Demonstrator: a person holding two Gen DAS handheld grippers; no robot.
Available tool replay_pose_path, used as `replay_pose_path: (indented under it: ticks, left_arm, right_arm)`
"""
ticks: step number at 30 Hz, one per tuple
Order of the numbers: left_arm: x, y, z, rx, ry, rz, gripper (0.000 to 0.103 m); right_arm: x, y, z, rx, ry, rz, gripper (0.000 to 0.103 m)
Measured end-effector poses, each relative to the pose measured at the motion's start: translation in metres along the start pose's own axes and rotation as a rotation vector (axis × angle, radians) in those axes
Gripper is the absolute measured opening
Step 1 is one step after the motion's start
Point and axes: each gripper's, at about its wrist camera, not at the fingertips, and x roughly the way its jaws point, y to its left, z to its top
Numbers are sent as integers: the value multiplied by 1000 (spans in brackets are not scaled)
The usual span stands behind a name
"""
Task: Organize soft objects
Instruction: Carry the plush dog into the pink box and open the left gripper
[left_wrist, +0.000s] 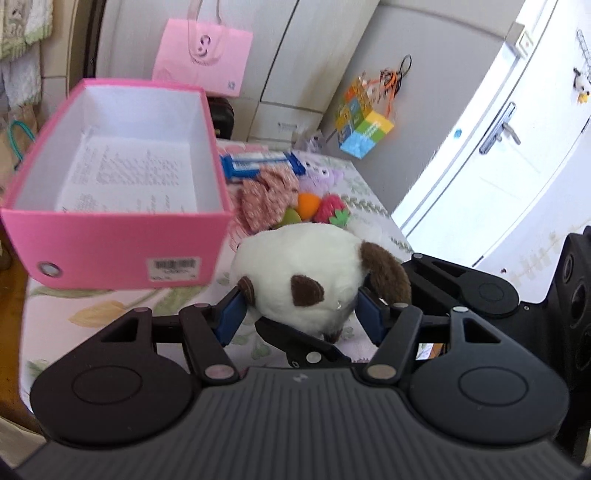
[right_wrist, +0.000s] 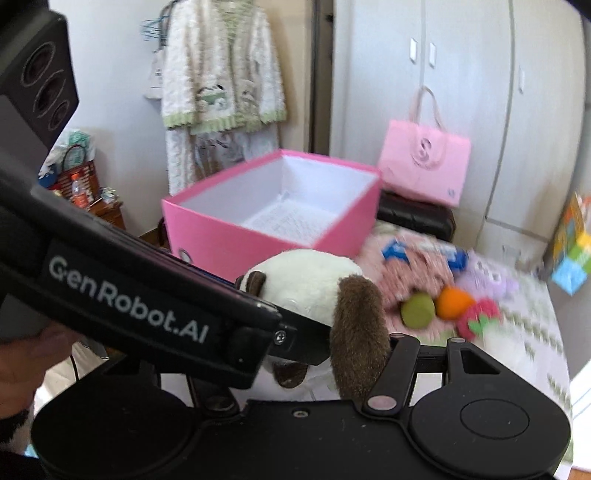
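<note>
A white plush toy with brown patches (left_wrist: 306, 273) sits between the blue pads of my left gripper (left_wrist: 301, 312), which is shut on it above the floral cloth. My right gripper (right_wrist: 325, 354) is under and around the same plush (right_wrist: 314, 280); its fingers are hidden by the left gripper's body, so its state is unclear. An open, empty pink box (left_wrist: 110, 236) stands to the left, also in the right wrist view (right_wrist: 258, 236). Beyond the plush lie a pink patterned fabric piece (left_wrist: 267, 197), an orange toy (left_wrist: 308, 205), a green toy (left_wrist: 290, 218), a red strawberry toy (left_wrist: 330, 210) and a purple plush (left_wrist: 321, 175).
A blue packet (left_wrist: 258, 162) lies behind the soft toys. A pink paper bag (left_wrist: 203, 55) stands on a black case (right_wrist: 413, 218) by the wardrobe. A colourful cube (left_wrist: 364, 129) hangs right. A white door (left_wrist: 498, 140) is right of the table edge.
</note>
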Motion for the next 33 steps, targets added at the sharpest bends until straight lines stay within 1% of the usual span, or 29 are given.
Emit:
replay_pose_path:
  ticks: [4, 8, 12, 15, 18, 24, 30, 33]
  left_arm:
    - [-18, 11, 13, -9, -15, 14, 63]
    - [-31, 23, 29, -17, -31, 22, 63]
    - [-36, 37, 49, -33, -51, 21, 63]
    - [-36, 45, 62, -35, -67, 37, 63]
    - [-31, 53, 79, -41, -86, 55, 63]
    - [-12, 76, 109, -91, -102, 62, 63]
    - [23, 100, 135, -114, -72, 81, 63]
    - [45, 114, 145, -139, -56, 93, 63]
  right_arm:
    - [-1, 13, 20, -40, -14, 15, 67]
    - [5, 18, 42, -50, -21, 45, 67]
    - [15, 18, 65, -52, -33, 68, 67]
    - [27, 13, 80, -35, -37, 85, 68]
    - [40, 7, 93, -19, -43, 95, 68]
    - [72, -5, 118, -4, -56, 104, 71]
    - [114, -25, 137, 20, -52, 111, 73]
    - [136, -37, 140, 40, -25, 127, 73]
